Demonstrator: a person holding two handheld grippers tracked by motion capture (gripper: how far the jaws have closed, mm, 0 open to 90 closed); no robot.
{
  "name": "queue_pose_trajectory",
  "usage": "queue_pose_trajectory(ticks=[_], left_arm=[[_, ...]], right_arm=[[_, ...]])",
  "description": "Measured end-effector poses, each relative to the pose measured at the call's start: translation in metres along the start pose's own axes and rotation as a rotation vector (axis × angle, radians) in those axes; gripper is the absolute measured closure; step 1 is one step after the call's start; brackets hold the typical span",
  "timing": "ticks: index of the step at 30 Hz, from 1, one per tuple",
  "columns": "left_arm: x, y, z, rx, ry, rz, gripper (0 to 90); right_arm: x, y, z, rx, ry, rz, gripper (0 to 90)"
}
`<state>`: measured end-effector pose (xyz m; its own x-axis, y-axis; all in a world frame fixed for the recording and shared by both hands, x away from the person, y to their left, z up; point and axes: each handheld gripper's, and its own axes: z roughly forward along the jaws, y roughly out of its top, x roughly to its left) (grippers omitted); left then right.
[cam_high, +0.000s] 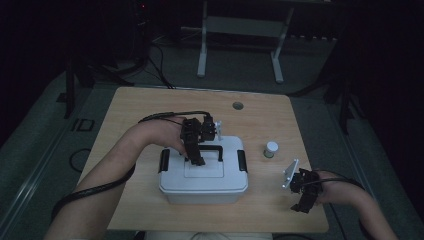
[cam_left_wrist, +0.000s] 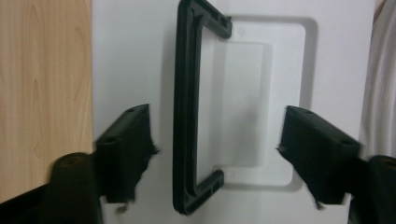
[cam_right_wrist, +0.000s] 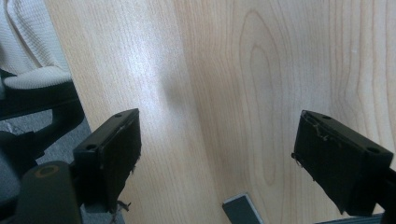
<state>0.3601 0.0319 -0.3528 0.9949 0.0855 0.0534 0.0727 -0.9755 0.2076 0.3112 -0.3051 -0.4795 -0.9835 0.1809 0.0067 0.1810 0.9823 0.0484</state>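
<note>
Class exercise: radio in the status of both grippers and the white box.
Left gripper open, straddling black handle of white box, lid on. Right gripper open over bare table. Nothing in the way.

Small white canister (cam_high: 271, 149) on wooden table (cam_high: 145, 107), grommet hole (cam_high: 238, 105) behind.

A: What's the room like?
B: Dim. Grey carpet floor (cam_high: 310, 107) all round, and the far wall is lost in darkness.
A: Furniture?
B: A light wooden table (cam_high: 150, 107) with rounded corners and a round cable hole (cam_high: 238, 105) near its far edge. Beyond that edge stands a white metal frame (cam_high: 240, 30) on two feet. Black cables (cam_high: 162, 75) trail on the floor past the table's far-left corner.
</note>
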Motion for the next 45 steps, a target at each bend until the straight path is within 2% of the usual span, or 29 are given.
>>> queue_pose_trajectory(ticks=[1, 2, 4, 6, 8, 9, 10, 11, 12, 13, 15, 16, 18, 20, 21, 24, 27, 28, 30, 35, 42, 45], left_arm=[[0.001, 0.001, 0.001, 0.004, 0.006, -0.001, 28.9], [0.005, 0.004, 0.003, 0.016, 0.002, -0.023, 28.9], [0.007, 0.005, 0.006, 0.025, -0.003, -0.027, 29.5], [0.008, 0.007, 0.008, 0.028, -0.002, -0.018, 34.5], [0.009, 0.009, 0.01, 0.033, -0.022, -0.014, 43.7], [0.008, 0.01, 0.011, 0.036, -0.014, -0.011, 47.9], [0.008, 0.01, 0.011, 0.036, -0.014, -0.011, 55.7], [0.009, 0.011, 0.012, 0.042, -0.018, -0.01, 57.7], [0.007, 0.013, 0.013, 0.059, 0.003, 0.026, 61.9], [0.007, 0.013, 0.013, 0.059, 0.003, 0.026, 65.1], [0.006, 0.014, 0.014, 0.065, 0.001, 0.034, 66.0], [0.005, 0.017, 0.015, 0.082, -0.006, 0.043, 72.0], [0.003, 0.018, 0.017, 0.088, -0.011, 0.047, 76.5], [0.003, 0.019, 0.018, 0.096, -0.042, 0.048, 79.6], [0.003, 0.019, 0.018, 0.096, -0.042, 0.048, 82.4], [0.001, 0.019, 0.017, 0.088, -0.055, 0.054, 83.2], [0.002, 0.019, 0.017, 0.083, -0.051, 0.053, 83.5], [0.001, 0.019, 0.017, 0.079, -0.058, 0.038, 83.6], [0.0, 0.02, 0.017, 0.084, -0.055, 0.033, 83.7], [0.0, 0.021, 0.015, 0.083, -0.045, 0.049, 83.7], [0.001, 0.019, 0.005, 0.059, -0.045, 0.042, 83.8], [0.001, 0.019, -0.005, 0.06, -0.034, 0.049, 83.8]], right_arm=[[0.0, 0.0, 0.0, 0.0, 0.0, -0.003, 14.8], [0.0, 0.001, 0.0, -0.003, 0.0, -0.006, 14.8], [0.0, 0.001, 0.0, -0.004, 0.001, -0.008, 14.9], [0.0, 0.001, 0.001, -0.004, 0.0, -0.007, 14.8], [0.0, 0.001, 0.001, -0.004, 0.001, -0.009, 14.8], [0.0, 0.001, 0.001, -0.005, 0.001, -0.009, 14.9], [-0.001, 0.001, 0.002, -0.005, 0.002, -0.009, 14.9], [-0.001, 0.001, 0.002, -0.005, 0.002, -0.009, 14.9], [-0.001, 0.001, 0.002, -0.003, 0.002, -0.009, 14.9], [-0.001, 0.001, 0.002, -0.003, 0.002, -0.01, 14.9], [-0.001, 0.001, 0.002, -0.003, 0.002, -0.01, 14.9], [-0.001, 0.002, 0.002, -0.006, 0.003, -0.01, 14.9], [-0.001, 0.002, 0.002, -0.006, 0.002, -0.011, 14.9], [-0.001, 0.002, 0.001, -0.001, -0.003, -0.011, 16.9], [-0.001, 0.002, 0.001, -0.001, -0.003, -0.011, 16.9], [-0.001, 0.002, 0.001, 0.0, -0.002, -0.007, 16.9], [-0.001, 0.003, 0.001, -0.003, -0.004, -0.009, 16.9], [-0.002, 0.003, 0.001, -0.005, -0.003, -0.009, 15.4], [-0.002, 0.004, 0.001, -0.013, -0.003, 0.003, 13.9], [-0.003, 0.006, 0.001, -0.018, -0.012, 0.004, 13.9], [-0.004, 0.007, -0.002, -0.032, -0.025, 0.012, 13.6], [-0.004, 0.007, -0.002, -0.03, -0.029, 0.016, 13.6]])
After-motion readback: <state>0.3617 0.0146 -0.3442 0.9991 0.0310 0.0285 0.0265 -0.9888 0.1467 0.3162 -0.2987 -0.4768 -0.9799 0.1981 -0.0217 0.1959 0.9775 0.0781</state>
